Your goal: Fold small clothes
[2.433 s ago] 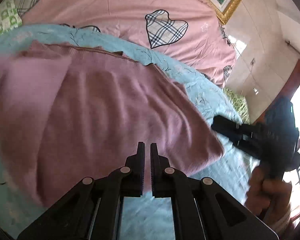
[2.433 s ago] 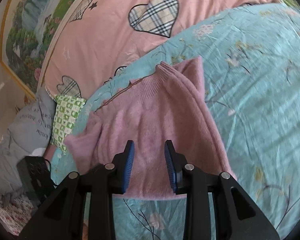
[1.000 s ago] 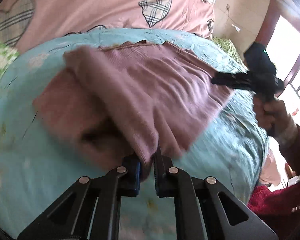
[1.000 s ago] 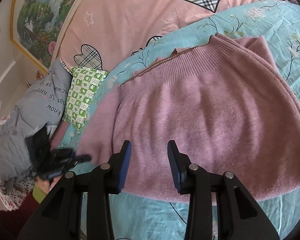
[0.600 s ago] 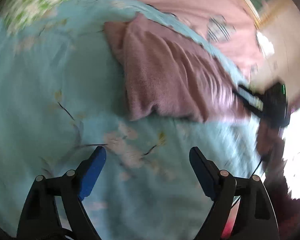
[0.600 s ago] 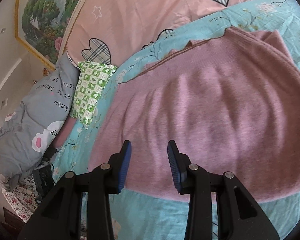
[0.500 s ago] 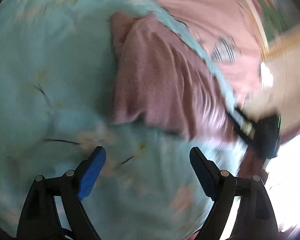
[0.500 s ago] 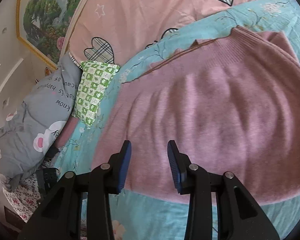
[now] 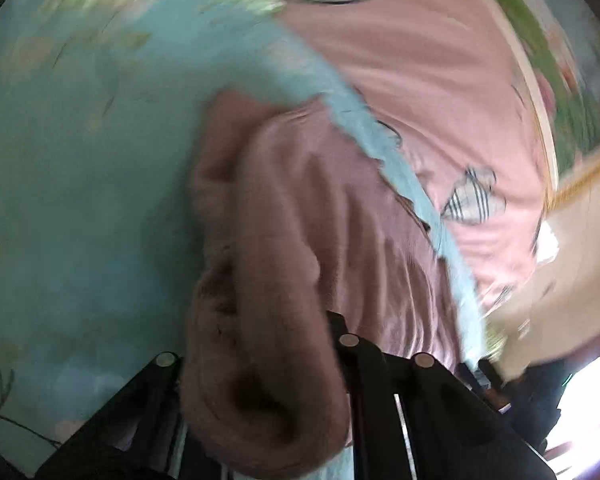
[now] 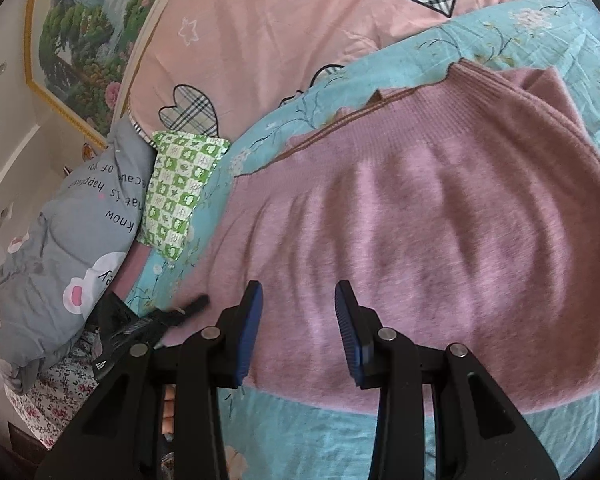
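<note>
A mauve sweater (image 10: 432,216) lay spread across a turquoise flowered bedspread (image 10: 512,28), its ribbed hem toward the far side and its near edge running just past the right gripper (image 10: 299,332). That gripper hovered over the near part of the sweater with its blue-padded jaws partly spread and nothing between them. In the blurred left wrist view, the left gripper (image 9: 260,344) had its jaws pressed together on a thick bunched fold of the sweater (image 9: 312,220), which covered the fingertips and drooped in front of the camera. The same gripper showed small and dark at the sweater's near left corner in the right wrist view (image 10: 156,320). Beyond the bedspread lay a pink quilt (image 10: 284,24) with plaid hearts. At the far left sat a green checked pillow (image 10: 180,188) beside a grey blanket (image 10: 60,248) with printed words, and a framed landscape painting (image 10: 96,20) hung on the wall.
</note>
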Demonstrator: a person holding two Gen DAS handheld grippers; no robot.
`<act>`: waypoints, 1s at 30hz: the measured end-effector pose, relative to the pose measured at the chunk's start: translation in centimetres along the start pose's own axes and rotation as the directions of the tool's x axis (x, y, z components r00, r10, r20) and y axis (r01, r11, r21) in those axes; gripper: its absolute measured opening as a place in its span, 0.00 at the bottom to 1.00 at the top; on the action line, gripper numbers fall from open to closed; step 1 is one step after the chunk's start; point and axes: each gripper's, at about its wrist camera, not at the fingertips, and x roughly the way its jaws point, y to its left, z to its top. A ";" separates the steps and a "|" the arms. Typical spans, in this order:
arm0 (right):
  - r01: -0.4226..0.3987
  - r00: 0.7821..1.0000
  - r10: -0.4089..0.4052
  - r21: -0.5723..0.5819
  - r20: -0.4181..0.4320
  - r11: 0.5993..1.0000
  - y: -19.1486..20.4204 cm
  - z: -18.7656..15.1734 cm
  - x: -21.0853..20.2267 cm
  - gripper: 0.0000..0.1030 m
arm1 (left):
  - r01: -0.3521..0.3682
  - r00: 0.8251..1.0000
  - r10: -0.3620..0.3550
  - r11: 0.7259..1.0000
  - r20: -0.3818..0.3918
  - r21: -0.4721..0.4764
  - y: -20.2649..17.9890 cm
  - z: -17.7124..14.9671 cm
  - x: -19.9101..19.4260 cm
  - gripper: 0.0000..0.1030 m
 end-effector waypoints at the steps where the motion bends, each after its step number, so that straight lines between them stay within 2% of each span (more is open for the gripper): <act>1: 0.004 1.000 -0.004 0.000 0.007 1.000 -0.3 0.3 -0.3 0.38 | 0.012 1.000 -0.013 0.996 0.016 0.092 -2.3 -0.1 -0.5 0.07; 3: 0.014 1.000 -0.013 -0.003 0.026 1.000 -1.2 1.3 -1.3 0.38 | 0.040 0.998 -0.048 0.976 0.030 0.212 -6.0 -0.7 -1.1 0.06; 4: 0.022 0.999 -0.022 -0.002 0.033 1.000 -1.8 1.9 -1.8 0.38 | 0.055 0.997 -0.066 0.957 0.029 0.283 -8.3 -1.2 -1.2 0.06; 6: 0.018 0.999 -0.019 0.015 0.038 1.000 -2.9 3.0 -2.5 0.38 | 0.075 0.996 -0.085 0.900 0.005 0.429 -12.8 -3.1 -0.7 0.06; 7: 0.010 0.999 -0.011 0.029 0.040 1.000 -3.4 3.4 -2.8 0.38 | 0.089 0.996 -0.084 0.854 -0.033 0.513 -15.3 -4.6 0.4 0.06; 10: -0.001 0.999 -0.002 0.073 0.042 0.997 -5.7 5.0 -3.3 0.38 | 0.095 0.993 -0.028 0.755 -0.113 0.648 -18.9 -8.6 4.2 0.06; 11: -0.010 0.999 0.007 0.085 0.033 0.996 -6.2 5.3 -3.1 0.39 | 0.095 0.990 0.002 0.733 -0.141 0.673 -19.5 -10.0 5.9 0.06; 14: -0.012 1.000 0.014 0.120 -0.014 0.993 -7.3 5.8 -1.9 0.52 | 0.055 0.979 0.100 0.706 -0.176 0.707 -19.5 -12.8 9.6 0.06; 15: -0.015 1.000 0.018 0.118 -0.026 0.993 -7.4 5.8 -1.5 0.54 | 0.051 0.979 0.103 0.708 -0.175 0.704 -19.3 -13.2 9.9 0.06; 18: -0.065 0.996 0.070 0.087 -0.060 0.994 -7.1 5.9 -0.3 0.70 | 0.056 0.982 0.082 0.732 -0.170 0.679 -19.0 -12.9 9.7 0.06; 19: -0.068 0.995 0.073 0.070 -0.071 0.995 -6.9 5.9 0.1 0.77 | 0.063 0.982 0.072 0.744 -0.175 0.665 -18.7 -12.5 9.5 0.07; 20: -0.050 0.995 0.054 0.048 -0.085 0.998 -6.8 5.8 0.6 0.78 | 0.070 0.982 0.064 0.750 -0.177 0.657 -18.3 -12.5 9.0 0.07; 22: -0.012 0.994 0.014 0.021 -0.105 1.000 -6.8 5.7 1.2 0.79 | 0.082 0.982 0.050 0.759 -0.184 0.646 -17.5 -12.5 8.3 0.07; 28: -0.067 0.993 0.071 0.045 -0.090 0.997 -7.3 6.4 2.7 0.78 | 0.095 0.983 0.029 0.764 -0.182 0.638 -17.8 -12.9 7.9 0.07; 30: -0.071 0.993 0.074 0.043 -0.088 0.997 -7.7 7.2 3.4 0.69 | 0.103 0.983 0.021 0.768 -0.185 0.632 -18.1 -12.9 7.9 0.07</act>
